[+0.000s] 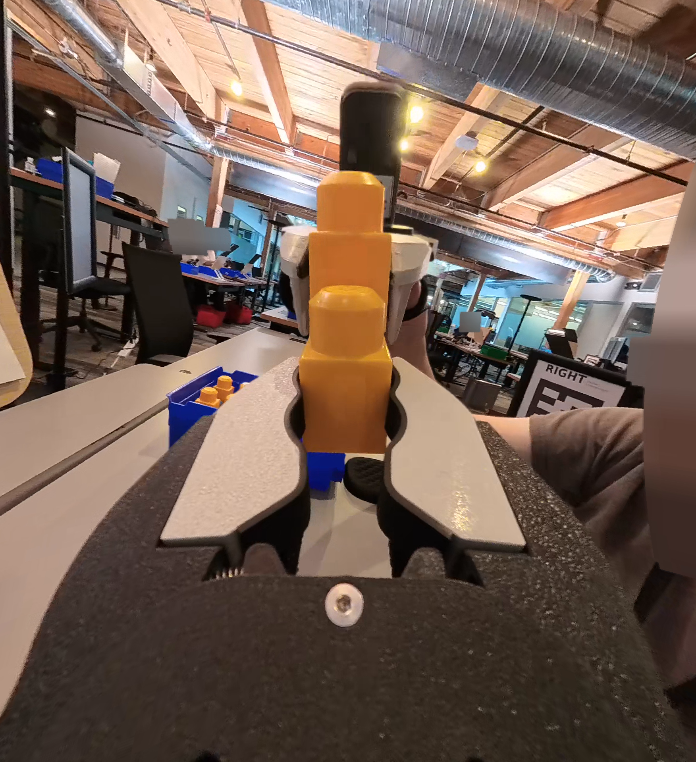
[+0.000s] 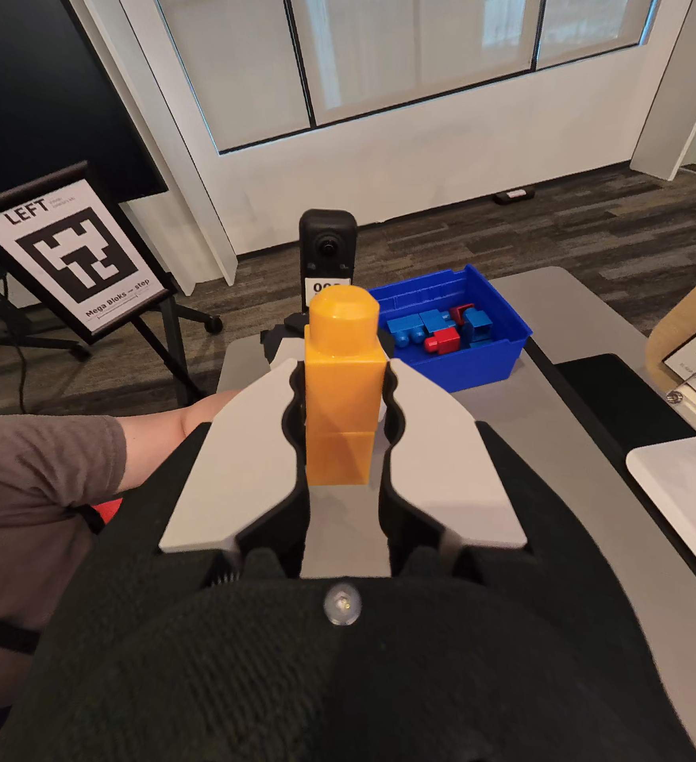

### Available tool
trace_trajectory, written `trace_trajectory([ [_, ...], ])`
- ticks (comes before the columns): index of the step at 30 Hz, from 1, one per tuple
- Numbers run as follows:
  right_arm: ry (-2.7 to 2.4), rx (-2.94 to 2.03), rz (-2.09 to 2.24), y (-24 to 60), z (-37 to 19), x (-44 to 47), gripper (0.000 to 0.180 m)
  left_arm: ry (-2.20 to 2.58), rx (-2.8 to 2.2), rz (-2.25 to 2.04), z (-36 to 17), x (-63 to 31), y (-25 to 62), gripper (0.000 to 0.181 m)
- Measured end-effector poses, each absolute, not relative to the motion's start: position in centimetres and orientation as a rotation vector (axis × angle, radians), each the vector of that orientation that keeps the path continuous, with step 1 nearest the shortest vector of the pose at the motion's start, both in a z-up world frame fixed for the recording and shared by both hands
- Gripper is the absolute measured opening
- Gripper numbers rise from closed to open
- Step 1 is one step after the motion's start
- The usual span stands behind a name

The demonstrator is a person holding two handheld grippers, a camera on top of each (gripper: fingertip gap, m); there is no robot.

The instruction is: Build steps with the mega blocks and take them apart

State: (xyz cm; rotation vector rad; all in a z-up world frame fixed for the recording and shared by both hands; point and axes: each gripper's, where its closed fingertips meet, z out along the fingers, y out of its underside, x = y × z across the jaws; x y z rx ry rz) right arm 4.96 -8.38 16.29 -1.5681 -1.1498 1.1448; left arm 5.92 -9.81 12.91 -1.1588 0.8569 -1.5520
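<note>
Left claw [image 1: 345, 406] clenched on near orange block [image 1: 344, 402], held above grey counter [image 1: 69, 412]. Right claw [image 2: 343, 406] clenched on upper orange block [image 2: 344, 385]; 2nd orange block [image 2: 338, 457] joined beneath it. Blue bin [image 2: 478, 363] beyond right claw, to its right, holds blue and red blocks [image 2: 443, 340].

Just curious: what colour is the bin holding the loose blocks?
Blue bin; clearest in the right wrist view.
</note>
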Motion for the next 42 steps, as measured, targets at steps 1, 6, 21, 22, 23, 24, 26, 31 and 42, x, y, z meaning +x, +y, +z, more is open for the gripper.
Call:
trace_trajectory([
  [1,-1.144,-1.551,1.136,-8.3,16.3,5.0,0.037,0.852,-1.162,-1.541,12.9,5.9,-9.7,0.036],
  [6,-1.135,-1.522,1.097,-8.3,16.2,5.0,0.037,0.858,-1.170,-1.527,12.7,5.9,-9.7,0.036],
  [21,-1.147,-1.478,1.144,-8.6,13.3,6.0,0.052,0.860,-1.180,-1.494,12.7,5.7,-9.4,0.036],
  [22,-1.159,-1.481,1.154,-8.8,12.7,5.8,0.050,0.871,-1.195,-1.489,12.4,5.9,-9.3,0.036],
  [23,-1.164,-1.476,1.152,-8.8,12.3,5.8,0.036,0.874,-1.203,-1.483,12.2,6.1,-9.3,0.036],
  [24,-1.159,-1.475,1.147,-8.7,12.1,5.9,0.037,0.886,-1.214,-1.481,12.0,6.2,-9.2,0.036],
  [26,-1.162,-1.491,1.150,-8.7,11.5,6.4,0.036,0.908,-1.256,-1.444,11.4,6.5,-9.0,0.042],
  [31,-1.127,-1.477,1.064,-8.6,11.5,11.6,0.036,0.926,-1.303,-1.301,10.8,6.0,-8.2,0.060],
  [42,-0.723,-1.994,0.556,-4.7,1.1,40.6,0.036,1.030,-1.348,-1.320,9.2,7.9,-8.8,0.052],
])
